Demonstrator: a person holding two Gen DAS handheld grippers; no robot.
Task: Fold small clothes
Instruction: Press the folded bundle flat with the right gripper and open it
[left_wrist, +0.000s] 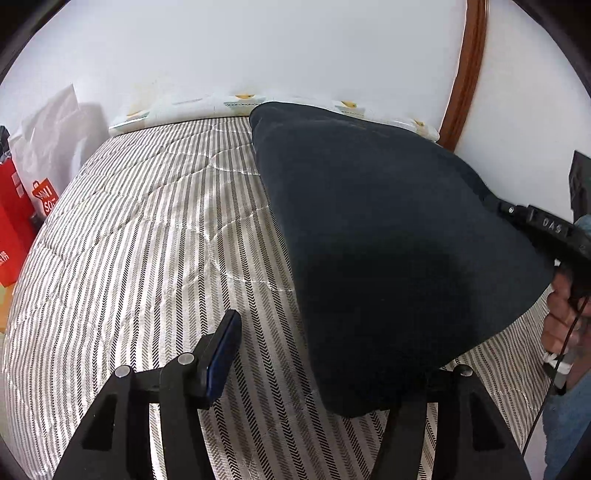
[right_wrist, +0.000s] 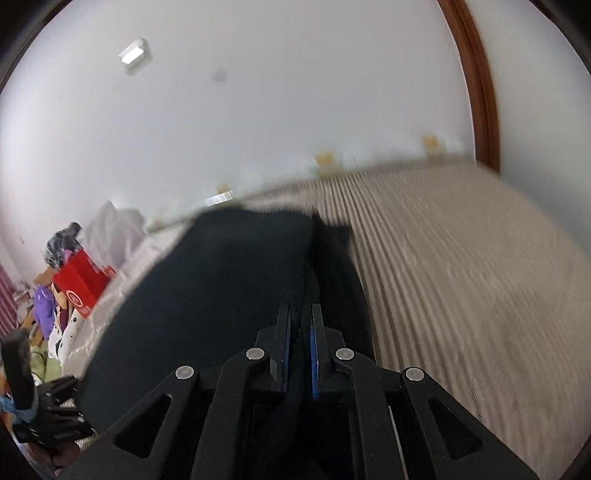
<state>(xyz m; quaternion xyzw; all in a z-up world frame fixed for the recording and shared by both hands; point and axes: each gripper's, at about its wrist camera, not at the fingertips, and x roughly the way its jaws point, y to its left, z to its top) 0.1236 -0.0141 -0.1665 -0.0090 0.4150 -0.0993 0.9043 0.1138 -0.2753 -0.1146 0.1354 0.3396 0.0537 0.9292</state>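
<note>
Now we hold the dark garment (left_wrist: 388, 240) above the striped bed (left_wrist: 155, 229) with the right hand-held gripper (right_wrist: 298, 332) clamped on its edge, so it hangs free; the left hand-held gripper (left_wrist: 332, 354) stands apart, ready to take the lower corner.

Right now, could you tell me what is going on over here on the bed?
A person is folding a dark navy garment on a striped mattress, with a handheld gripper in each hand. The right gripper is shut on one edge of the cloth and holds it raised off the mattress. The left gripper is open; one finger is clear and the cloth drapes over the other side. The fold is not finished.
</note>
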